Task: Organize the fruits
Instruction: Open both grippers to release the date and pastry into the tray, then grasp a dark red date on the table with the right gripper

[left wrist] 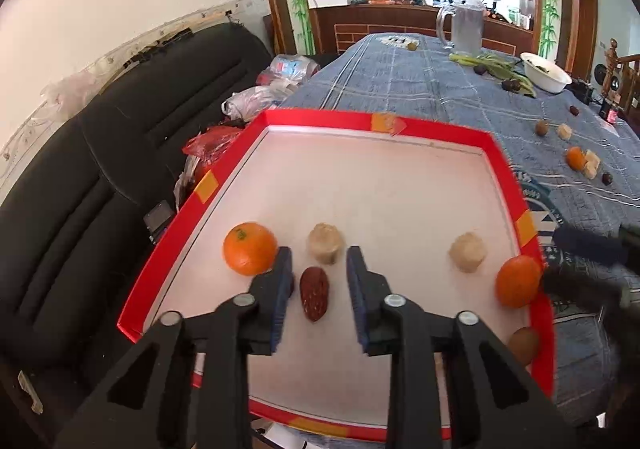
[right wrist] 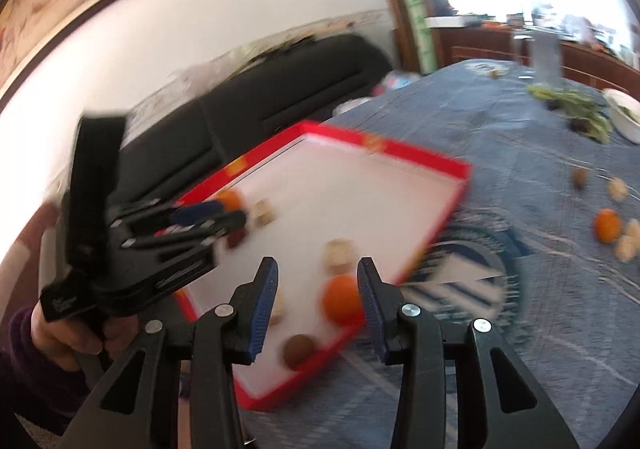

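The step in hand seems to be placing fruits in the red tray (left wrist: 168,237) and then going for the next ones. The left gripper (left wrist: 320,261) hangs low over the tray floor with its jaws apart, and a red date (left wrist: 315,293) lies on the floor between them, not pinched as far as I can see. At about 10 o'clock from the date is an orange (left wrist: 249,248), just beside the left finger, and at 12 o'clock stands a pale chunk (left wrist: 325,248).

The right gripper (right wrist: 318,269) is also open and holds nothing. A second orange (right wrist: 342,299) lies between its fingers near the tray's right wall, touching or almost touching the right pad; this view is blurred, so I cannot tell the contact exactly. Another pale chunk (left wrist: 467,251) lies at 11 o'clock from this orange, and a brown round fruit (left wrist: 524,344) (maybe a kiwi) lies in the near corner.

Some fruits are not yet sorted: on the blue tablecloth (left wrist: 420,81), at 2 o'clock from the tray, there are a third orange (left wrist: 576,157), some pale cubes and small dark fruits. I think the next move calls for lifting one gripper clear of the tray wall and reaching to that group.

Farther away stand a pitcher (left wrist: 464,27), green vegetables and a white bowl (left wrist: 546,72), well apart. The tray wall and the closeness of the two grippers are the main obstacles.
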`<state>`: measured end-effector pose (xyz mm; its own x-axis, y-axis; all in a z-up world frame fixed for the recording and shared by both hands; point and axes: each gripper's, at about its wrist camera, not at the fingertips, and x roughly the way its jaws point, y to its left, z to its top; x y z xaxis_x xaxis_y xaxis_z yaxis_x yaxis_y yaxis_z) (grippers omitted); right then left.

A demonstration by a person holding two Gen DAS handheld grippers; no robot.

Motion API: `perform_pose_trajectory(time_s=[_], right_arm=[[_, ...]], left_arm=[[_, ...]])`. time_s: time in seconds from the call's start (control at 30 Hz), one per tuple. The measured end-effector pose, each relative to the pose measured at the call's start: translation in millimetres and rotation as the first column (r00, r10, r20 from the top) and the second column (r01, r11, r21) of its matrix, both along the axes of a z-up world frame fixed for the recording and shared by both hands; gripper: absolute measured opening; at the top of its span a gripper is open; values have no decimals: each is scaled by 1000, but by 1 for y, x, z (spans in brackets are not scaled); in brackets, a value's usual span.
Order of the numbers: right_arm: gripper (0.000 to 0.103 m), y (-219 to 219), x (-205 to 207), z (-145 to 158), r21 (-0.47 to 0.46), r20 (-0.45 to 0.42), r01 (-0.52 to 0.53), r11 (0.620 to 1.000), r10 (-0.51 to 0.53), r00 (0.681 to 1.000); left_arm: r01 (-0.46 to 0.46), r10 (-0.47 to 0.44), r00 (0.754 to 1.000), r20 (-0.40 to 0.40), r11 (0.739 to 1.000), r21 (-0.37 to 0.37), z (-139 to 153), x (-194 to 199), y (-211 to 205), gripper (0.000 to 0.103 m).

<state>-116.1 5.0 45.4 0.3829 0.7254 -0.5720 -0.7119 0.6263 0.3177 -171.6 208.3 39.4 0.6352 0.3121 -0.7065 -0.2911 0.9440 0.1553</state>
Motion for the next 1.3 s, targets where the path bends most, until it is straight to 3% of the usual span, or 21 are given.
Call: perform_pose_trajectory(time_s=[0.07,0.17,0.27,0.33,0.43,0.6,0.77,0.97,1.1,1.3], right_arm=[[45,-23,17,-1,2,-6,78,997,-78,997],[45,-61,44,-4,-48,-4,216,975,-217,976],[45,-102,73,-10,-90,-17,327,941,-330,944],[45,-126,93,-18,-151,-18,387,910,-394,919],[46,-153,116,-30,-190,-47,444,875,-460,887],[46,-163,128,-36,-220,-18,490,844,-505,863],[45,-166,129,-41,-232,-34,496,836,-517,855],[22,-176,136,-45,-243,-55,524,816,-551,832],[16,-182,135,-44,-253,-46,541,802,-568,822],[16,-210,133,-32,-132,-119,601,788,-615,780]], left_arm=[[20,-20,1000,7,1000,-6,3,3,-10,42],[83,-83,996,19,997,7,10,11,-33,42],[162,-162,986,33,987,11,20,19,-61,49],[225,-225,974,37,974,24,25,25,-82,61],[294,-295,955,35,955,26,27,33,-108,65],[371,-371,929,7,929,6,27,48,-143,67],[398,-397,917,-16,918,9,24,62,-164,69],[415,-415,909,-50,910,-10,17,84,-186,69],[445,-448,891,-71,894,-49,14,96,-201,69],[495,-508,854,-111,859,-126,1,121,-230,69]])
